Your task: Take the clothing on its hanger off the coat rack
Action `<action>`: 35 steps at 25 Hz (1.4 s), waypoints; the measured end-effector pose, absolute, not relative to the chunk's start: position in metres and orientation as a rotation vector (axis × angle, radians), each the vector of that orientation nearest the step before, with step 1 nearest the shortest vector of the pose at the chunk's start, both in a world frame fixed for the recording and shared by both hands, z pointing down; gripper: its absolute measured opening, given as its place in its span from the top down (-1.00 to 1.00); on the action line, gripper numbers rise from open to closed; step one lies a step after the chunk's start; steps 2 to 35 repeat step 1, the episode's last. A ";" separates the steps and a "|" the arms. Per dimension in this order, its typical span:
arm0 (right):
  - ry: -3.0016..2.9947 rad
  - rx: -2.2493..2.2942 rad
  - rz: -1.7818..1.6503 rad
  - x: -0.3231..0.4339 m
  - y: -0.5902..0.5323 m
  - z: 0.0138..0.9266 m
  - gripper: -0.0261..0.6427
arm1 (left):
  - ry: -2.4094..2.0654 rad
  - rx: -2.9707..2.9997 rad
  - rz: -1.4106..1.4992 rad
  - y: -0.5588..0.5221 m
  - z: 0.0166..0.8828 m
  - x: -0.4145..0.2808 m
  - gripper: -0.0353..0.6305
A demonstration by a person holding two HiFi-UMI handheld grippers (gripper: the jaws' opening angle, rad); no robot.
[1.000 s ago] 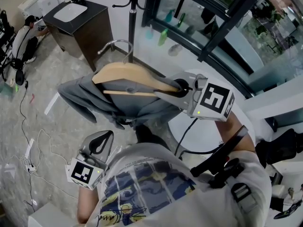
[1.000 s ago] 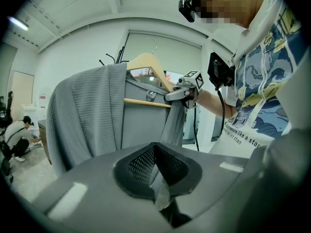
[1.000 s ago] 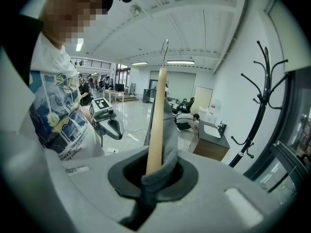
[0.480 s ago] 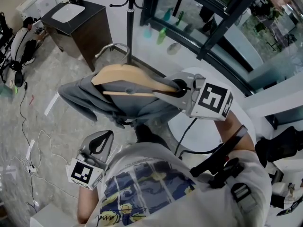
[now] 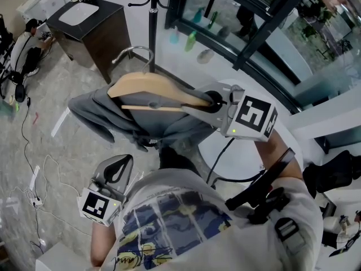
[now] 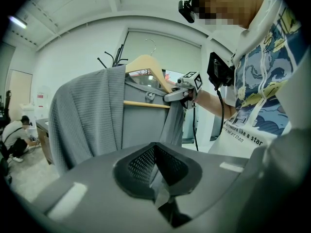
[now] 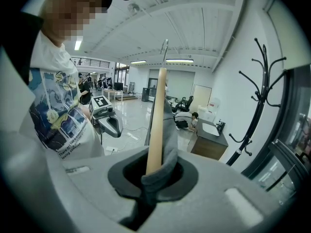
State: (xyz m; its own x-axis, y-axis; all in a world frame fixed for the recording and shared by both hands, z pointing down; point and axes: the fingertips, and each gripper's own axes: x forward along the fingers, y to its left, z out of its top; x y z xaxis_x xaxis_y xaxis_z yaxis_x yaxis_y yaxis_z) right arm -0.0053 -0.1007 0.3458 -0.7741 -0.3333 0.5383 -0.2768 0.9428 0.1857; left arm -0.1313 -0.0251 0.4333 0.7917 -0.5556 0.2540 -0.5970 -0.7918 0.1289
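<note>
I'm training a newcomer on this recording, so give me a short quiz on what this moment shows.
1. Which gripper's jaws are shut on the wooden hanger?
2. True or false: the hanger is off the coat rack.
3. The garment on the hanger is: A grey, B red, C white.
Key: 1 the right gripper; 2 true; 3 A.

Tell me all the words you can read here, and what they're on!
"like a star": on the person's white printed T-shirt; the other lettering there is too small to read.
Black-and-white marker cubes: only square patterns, no words.
</note>
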 end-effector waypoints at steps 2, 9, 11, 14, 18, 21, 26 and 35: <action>-2.504 0.433 -0.131 -0.006 -0.100 0.346 0.89 | -0.905 2.780 0.301 -0.025 0.433 -0.133 0.88; -2.504 0.433 -0.131 -0.006 -0.100 0.346 0.89 | -0.905 2.780 0.301 -0.025 0.433 -0.133 0.88; -2.504 0.433 -0.131 -0.006 -0.100 0.346 0.89 | -0.905 2.780 0.301 -0.025 0.433 -0.133 0.88; -2.504 0.433 -0.131 -0.006 -0.100 0.346 0.89 | -0.905 2.780 0.301 -0.025 0.433 -0.133 0.88; -2.504 0.433 -0.131 -0.006 -0.100 0.346 0.89 | -0.905 2.780 0.301 -0.025 0.433 -0.133 0.88; -2.504 0.433 -0.131 -0.006 -0.100 0.346 0.89 | -0.905 2.780 0.301 -0.025 0.433 -0.133 0.88; -2.504 0.433 -0.131 -0.006 -0.100 0.346 0.89 | -0.905 2.780 0.301 -0.025 0.433 -0.133 0.88; -2.504 0.433 -0.131 -0.006 -0.100 0.346 0.89 | -0.905 2.780 0.301 -0.025 0.433 -0.133 0.88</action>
